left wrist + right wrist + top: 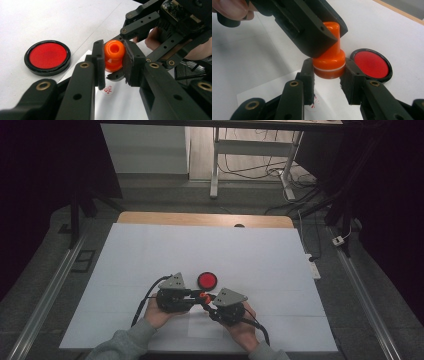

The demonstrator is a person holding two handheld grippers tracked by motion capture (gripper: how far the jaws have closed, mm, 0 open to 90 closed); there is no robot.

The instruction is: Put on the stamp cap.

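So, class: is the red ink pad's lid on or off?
Off: the ink pad shows its bare red surface inside the black rim, beside the orange stamp.

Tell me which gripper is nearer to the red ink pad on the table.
Left, slightly. The left gripper, shut on the orange stamp, sits just below the red ink pad. The right gripper, gripping the stamp's base, lies lower and farther.

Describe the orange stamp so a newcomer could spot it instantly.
On the white table sheet, look near the front edge where the left gripper and right gripper meet. Both clamp the orange stamp, the left on its handle. The red ink pad beside it lies flat and black-rimmed.
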